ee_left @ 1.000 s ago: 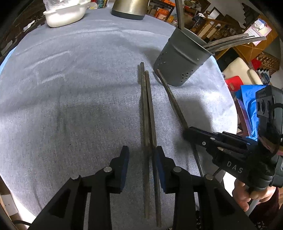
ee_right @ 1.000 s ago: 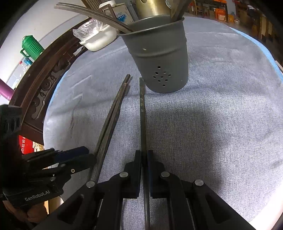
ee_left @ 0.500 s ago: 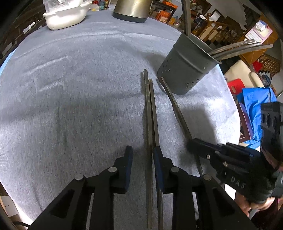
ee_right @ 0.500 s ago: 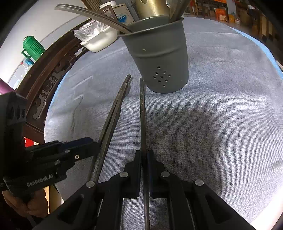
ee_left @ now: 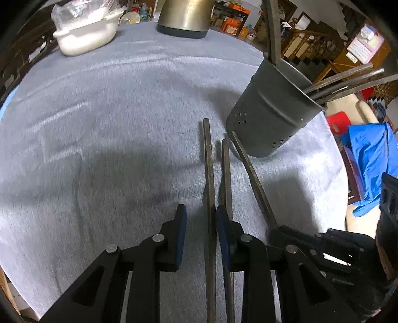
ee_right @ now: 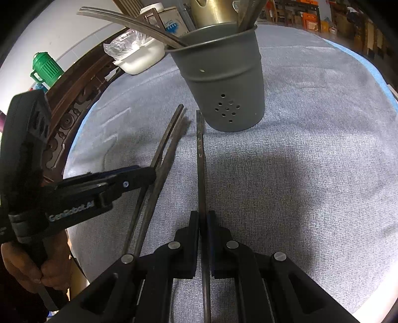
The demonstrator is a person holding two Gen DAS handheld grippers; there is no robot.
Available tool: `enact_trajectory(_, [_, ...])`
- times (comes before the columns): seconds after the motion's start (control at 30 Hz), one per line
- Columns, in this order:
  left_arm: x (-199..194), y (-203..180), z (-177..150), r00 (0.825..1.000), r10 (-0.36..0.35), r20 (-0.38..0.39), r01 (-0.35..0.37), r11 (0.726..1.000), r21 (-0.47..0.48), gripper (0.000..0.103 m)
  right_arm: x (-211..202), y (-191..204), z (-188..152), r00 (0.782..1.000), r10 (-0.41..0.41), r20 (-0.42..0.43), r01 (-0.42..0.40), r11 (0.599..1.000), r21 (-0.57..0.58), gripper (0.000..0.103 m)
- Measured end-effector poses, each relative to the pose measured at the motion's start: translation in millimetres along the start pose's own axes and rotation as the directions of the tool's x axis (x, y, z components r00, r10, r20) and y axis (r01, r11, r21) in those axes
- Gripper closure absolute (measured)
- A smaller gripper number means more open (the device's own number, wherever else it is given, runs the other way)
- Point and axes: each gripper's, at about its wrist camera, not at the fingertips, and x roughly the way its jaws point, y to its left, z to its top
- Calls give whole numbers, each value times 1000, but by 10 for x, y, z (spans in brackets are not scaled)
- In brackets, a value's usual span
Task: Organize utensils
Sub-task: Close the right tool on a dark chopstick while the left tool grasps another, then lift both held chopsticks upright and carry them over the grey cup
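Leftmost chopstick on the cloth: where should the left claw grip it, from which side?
Probably its near shaft, from above, left claw straddling the leftmost chopstick across its width: it lies flat, and the neighbouring chopstick leaves a narrow gap.

White dish (ee_left: 87, 37) with plastic wrap, brass pot (ee_left: 185, 17), green jug (ee_right: 46, 68), blue cloth (ee_left: 370, 159)

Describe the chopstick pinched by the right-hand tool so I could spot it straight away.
Find the grey perforated utensil holder on the grey tablecloth. Three dark chopsticks lie in front of it. Yours is the single chopstick nearest the holder, lying apart from the pair, with pale characters stamped along it.
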Motion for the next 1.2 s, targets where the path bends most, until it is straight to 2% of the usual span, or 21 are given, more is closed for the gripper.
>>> enact_trajectory(0.13, [27,-73,74,1000,22,8,-22,999,28,77,-2,-11,-2,1000,5,2,-5,1000,4,94])
enact_trajectory(0.23, [12,-72,81,1000,21,12,-21,1000,21,86,0,-6,-5,1000,3,3,-3,1000,0,94])
enact_trajectory(0.27, [12,-17,54,1000,28,13,-29,999,14,95,0,-3,-5,1000,0,3,0,1000,-2,94])
enact_trajectory(0.3, [13,20,37,1000,24,13,-24,1000,0,96,1,3,-3,1000,-2,2,2,1000,-5,94])
enact_trajectory(0.4, [-7,137,33,1000,-30,0,30,998,-51,96,5,6,6,1000,-6,-5,6,1000,1,94])
enact_trajectory(0.7, [-148,368,-226,994,-104,-29,100,986,-134,96,5,13,-19,997,12,-79,-9,999,35,94])
enact_trajectory(0.83, [-190,429,-288,991,-125,-52,115,979,-167,96,8,20,-19,992,8,-126,-4,1000,30,94])
enact_trajectory(0.93, [-189,430,-281,991,-114,-74,101,982,-159,96,34,14,67,988,4,-152,3,999,42,92])
enact_trajectory(1.03, [-183,464,-209,993,-88,-72,76,984,-161,86,27,2,195,990,4,-141,3,999,53,89])
enact_trajectory(1.1, [-220,488,-173,995,-75,-64,64,985,-162,74,-6,25,286,994,-4,-106,9,999,47,86])
enact_trajectory(1.2, [-189,524,-22,997,-57,-60,47,987,-154,73,-16,68,437,998,-28,-55,30,999,24,69])
